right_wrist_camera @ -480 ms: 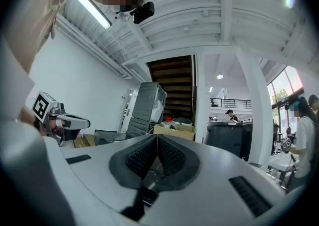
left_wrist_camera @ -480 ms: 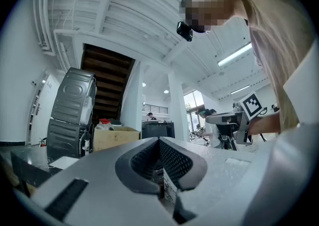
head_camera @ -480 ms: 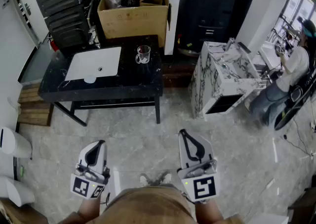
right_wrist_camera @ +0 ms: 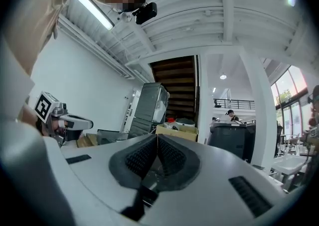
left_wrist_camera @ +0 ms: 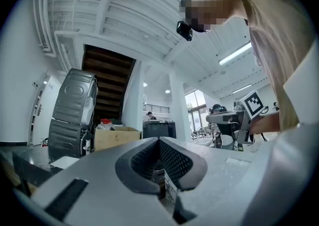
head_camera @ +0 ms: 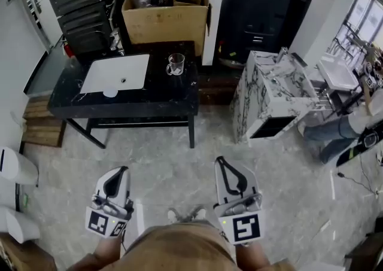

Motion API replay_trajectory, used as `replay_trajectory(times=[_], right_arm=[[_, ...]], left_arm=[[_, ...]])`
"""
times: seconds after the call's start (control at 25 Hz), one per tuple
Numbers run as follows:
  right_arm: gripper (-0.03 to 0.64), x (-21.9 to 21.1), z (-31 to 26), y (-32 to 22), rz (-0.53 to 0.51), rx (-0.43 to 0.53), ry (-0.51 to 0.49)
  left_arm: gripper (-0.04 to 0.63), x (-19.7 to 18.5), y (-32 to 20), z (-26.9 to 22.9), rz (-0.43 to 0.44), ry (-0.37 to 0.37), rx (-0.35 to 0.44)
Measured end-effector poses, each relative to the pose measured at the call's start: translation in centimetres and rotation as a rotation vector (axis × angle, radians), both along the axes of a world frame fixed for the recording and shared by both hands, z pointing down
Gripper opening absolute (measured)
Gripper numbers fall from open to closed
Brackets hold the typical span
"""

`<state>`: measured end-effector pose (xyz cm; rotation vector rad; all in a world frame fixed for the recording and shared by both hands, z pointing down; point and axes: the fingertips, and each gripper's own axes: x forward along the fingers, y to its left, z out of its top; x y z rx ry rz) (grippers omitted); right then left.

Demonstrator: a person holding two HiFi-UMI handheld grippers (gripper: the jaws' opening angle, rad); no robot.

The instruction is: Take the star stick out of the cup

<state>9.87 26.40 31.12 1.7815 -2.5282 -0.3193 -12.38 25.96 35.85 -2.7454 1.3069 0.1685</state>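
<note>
From my head, I see my left gripper [head_camera: 121,172] and right gripper [head_camera: 220,161] low over the floor, well away from the black table [head_camera: 149,99]. The glass cup [head_camera: 176,64] stands there beside a white sink [head_camera: 116,74]. I cannot make out the star stick. In the left gripper view, my jaws are pressed together and empty. In the right gripper view, they are the same.

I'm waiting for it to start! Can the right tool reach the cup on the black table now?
Probably not yet. The right tool is by the person's body, with floor between it and the table holding the cup. Nothing blocks it.
</note>
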Motion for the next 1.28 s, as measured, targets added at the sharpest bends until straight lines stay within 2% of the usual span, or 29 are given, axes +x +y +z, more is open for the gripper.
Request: replay_trajectory(times=[0.2,0.36,0.72,1.0,1.28], right_arm=[[0.005,1.0,-0.1,0.3,0.002,0.008,-0.032],[0.005,1.7,-0.1,0.4,0.0,0.011,-0.014],[0.005,4.6,0.8,0.5,-0.032,-0.004,-0.016],[0.006,6.8,1.6,0.9,-0.089,-0.007,-0.045],[0.006,7.0,1.7,1.1,-0.133,0.0,-0.062]], left_arm=[[0.002,0.6,0.2,0.1,-0.004,-0.01,-0.006],[0.0,1.4,0.5,-0.1,-0.009,-0.016,-0.005],[0.001,5.1,1.0,0.3,-0.025,-0.029,-0.009],[0.002,7.6,1.7,0.4,-0.064,-0.039,-0.002],[0.002,8.5,2.2,0.4,-0.091,-0.048,-0.002]])
